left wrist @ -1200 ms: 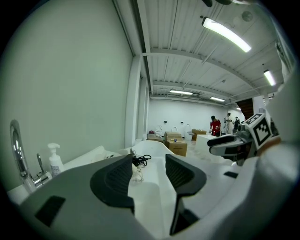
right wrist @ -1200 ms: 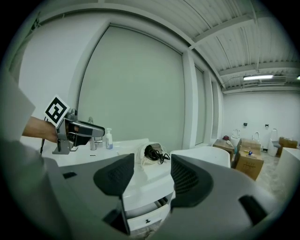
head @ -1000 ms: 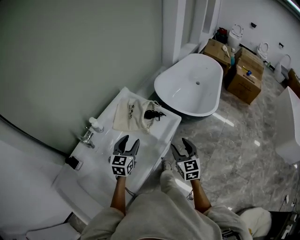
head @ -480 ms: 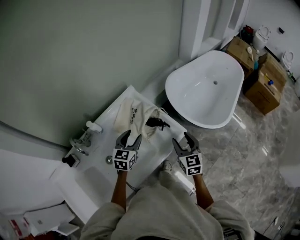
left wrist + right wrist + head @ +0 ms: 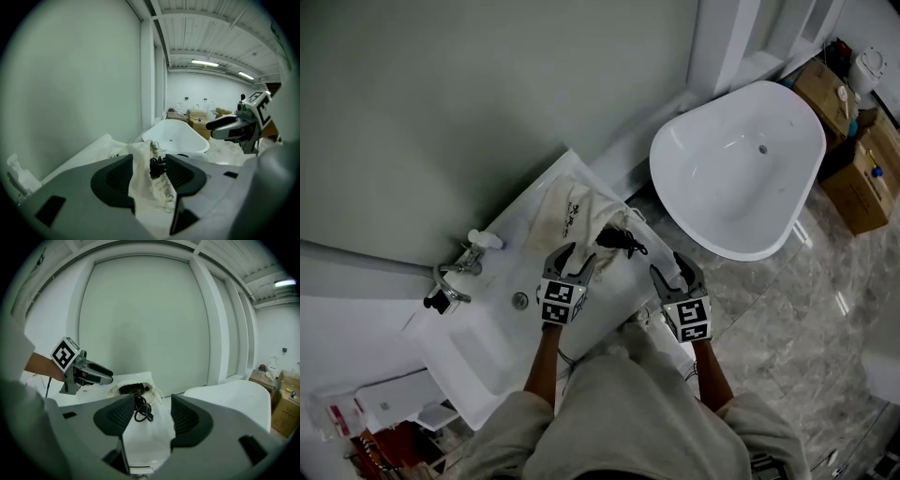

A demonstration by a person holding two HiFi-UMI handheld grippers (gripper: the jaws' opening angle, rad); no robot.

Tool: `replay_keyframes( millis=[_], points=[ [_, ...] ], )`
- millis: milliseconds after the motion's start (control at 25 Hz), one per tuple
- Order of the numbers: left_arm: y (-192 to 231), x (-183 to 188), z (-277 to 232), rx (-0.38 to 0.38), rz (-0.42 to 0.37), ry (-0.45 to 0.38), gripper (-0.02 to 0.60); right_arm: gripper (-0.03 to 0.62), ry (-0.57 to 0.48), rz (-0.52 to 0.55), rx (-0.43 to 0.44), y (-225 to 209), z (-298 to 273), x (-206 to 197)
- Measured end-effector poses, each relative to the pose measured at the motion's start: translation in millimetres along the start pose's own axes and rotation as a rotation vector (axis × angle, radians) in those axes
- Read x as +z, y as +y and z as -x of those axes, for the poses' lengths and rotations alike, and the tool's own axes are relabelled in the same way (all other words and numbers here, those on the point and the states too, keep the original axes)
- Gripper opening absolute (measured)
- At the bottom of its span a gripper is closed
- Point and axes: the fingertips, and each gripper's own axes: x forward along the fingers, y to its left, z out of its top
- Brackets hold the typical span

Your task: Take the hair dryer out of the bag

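Note:
A cream drawstring bag [image 5: 578,217] lies on the white vanity top [image 5: 534,246], its mouth toward the front right. The black hair dryer [image 5: 609,237] pokes out of that mouth, its coiled cord [image 5: 634,247] spilling onto the counter. My left gripper [image 5: 569,260] hovers open just short of the bag, which shows between its jaws [image 5: 147,176]. To the right, my right gripper [image 5: 681,272] hangs open beyond the counter's front edge, looking at the dryer [image 5: 131,389] and cord [image 5: 142,412]. Neither gripper touches anything.
A chrome tap [image 5: 455,281] and a small white bottle [image 5: 485,240] stand at the basin's back, with the drain [image 5: 519,300] in the basin. A white bathtub [image 5: 741,169] fills the floor to the right; cardboard boxes [image 5: 862,159] lie beyond it.
Both grippers have moved forward toward the bag and lower. The left one now sits right at the bag's near edge. Their jaws have stayed open.

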Motion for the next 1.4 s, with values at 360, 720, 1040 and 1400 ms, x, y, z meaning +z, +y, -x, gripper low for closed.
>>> replay_keyframes(
  millis=[360,720,1040,1400],
  points=[
    [3.0,-15.0,-31.0,0.001,-0.023,0.076,0.209,0.229,0.054,-0.018,0.065,2.6,-28.9,-21.3],
    [11.4,-25.1,-60.7,-0.026,-0.084,0.092,0.169,0.229,0.104,-0.022,0.048,6.2,-42.1,-31.7],
    [19.9,-28.1,-66.4,-0.068,-0.08,0.074,0.065,0.229,0.14,-0.016,0.008,18.8,-47.3,-37.9],
    [40.9,-18.6,-49.2,-0.091,0.061,-0.027,0.043,0.23,0.16,0.054,0.019,50.1,-51.2,-30.2]
  ],
)
